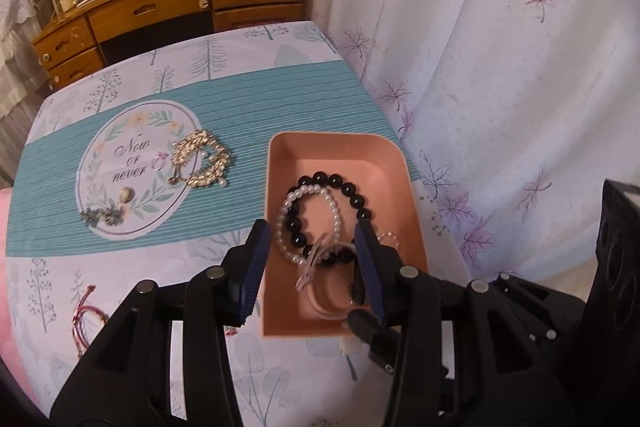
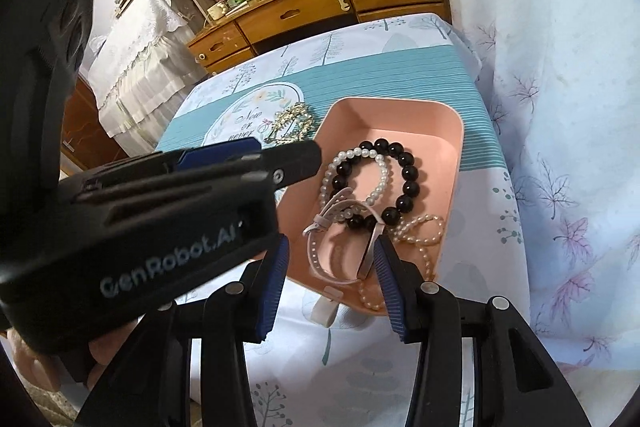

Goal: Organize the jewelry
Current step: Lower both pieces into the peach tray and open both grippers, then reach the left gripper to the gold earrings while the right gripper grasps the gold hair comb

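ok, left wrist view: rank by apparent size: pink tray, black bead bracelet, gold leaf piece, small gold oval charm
1. pink tray
2. black bead bracelet
3. gold leaf piece, looks close to the bracelet and lies farther from the camera, so this order is unsure
4. small gold oval charm

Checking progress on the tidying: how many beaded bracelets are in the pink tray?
3: black bracelet mid-tray, pearl bracelet overlapping it, another pearl strand over the pink tray's near right rim. Others may be hidden.

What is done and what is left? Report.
Done: black bead bracelet, pearl bracelet and pale watch lie in the pink tray. In hand: nothing; both claws, left claw and right claw, stand open over it. Left: gold piece, ring and small pieces on the cloth.
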A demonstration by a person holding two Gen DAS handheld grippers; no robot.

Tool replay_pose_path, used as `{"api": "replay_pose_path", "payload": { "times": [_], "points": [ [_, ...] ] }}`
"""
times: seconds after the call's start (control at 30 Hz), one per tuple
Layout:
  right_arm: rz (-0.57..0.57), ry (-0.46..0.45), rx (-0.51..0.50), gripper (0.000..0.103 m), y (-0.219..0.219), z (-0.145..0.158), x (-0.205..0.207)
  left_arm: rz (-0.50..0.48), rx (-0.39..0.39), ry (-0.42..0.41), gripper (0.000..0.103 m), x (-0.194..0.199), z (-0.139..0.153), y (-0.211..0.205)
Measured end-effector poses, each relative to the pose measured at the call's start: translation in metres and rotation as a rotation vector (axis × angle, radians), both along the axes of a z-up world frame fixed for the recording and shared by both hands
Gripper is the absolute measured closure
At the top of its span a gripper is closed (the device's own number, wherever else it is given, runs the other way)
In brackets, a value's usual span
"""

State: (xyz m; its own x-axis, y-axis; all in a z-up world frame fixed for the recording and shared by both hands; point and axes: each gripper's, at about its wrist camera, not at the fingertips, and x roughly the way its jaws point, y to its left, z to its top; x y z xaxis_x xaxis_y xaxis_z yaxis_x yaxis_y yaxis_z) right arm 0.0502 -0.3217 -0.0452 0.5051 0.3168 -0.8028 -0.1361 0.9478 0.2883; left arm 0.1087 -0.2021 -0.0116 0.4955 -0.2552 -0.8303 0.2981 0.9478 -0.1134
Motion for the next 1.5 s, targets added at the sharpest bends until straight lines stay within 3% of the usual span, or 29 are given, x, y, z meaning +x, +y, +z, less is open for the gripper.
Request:
{"api": "replay_pose_path", "payload": {
  "times": [0.63,0.83,1.13,1.27,1.5],
  "points": [
    [0.074,-0.027,-0.069,0.058,0.058,0.009,-0.035,0.132,-0.002,-0.045,0.062,-0.047,0.013,0.067],
    [0.086,-0.046,-0.092,0.058,0.080,0.019,-0.044,0.168,-0.012,-0.068,0.062,-0.061,0.022,0.094],
    [0.114,-0.083,-0.132,0.058,0.112,0.044,-0.045,0.238,0.033,-0.108,0.062,-0.085,0.032,0.145],
    [0.131,-0.098,-0.150,0.058,0.131,0.057,-0.042,0.259,0.060,-0.123,0.052,-0.091,0.034,0.164],
    [0.190,-0.092,-0.163,0.058,0.162,0.077,-0.021,0.302,0.088,-0.102,0.051,-0.097,0.027,0.211]
  ]
}}
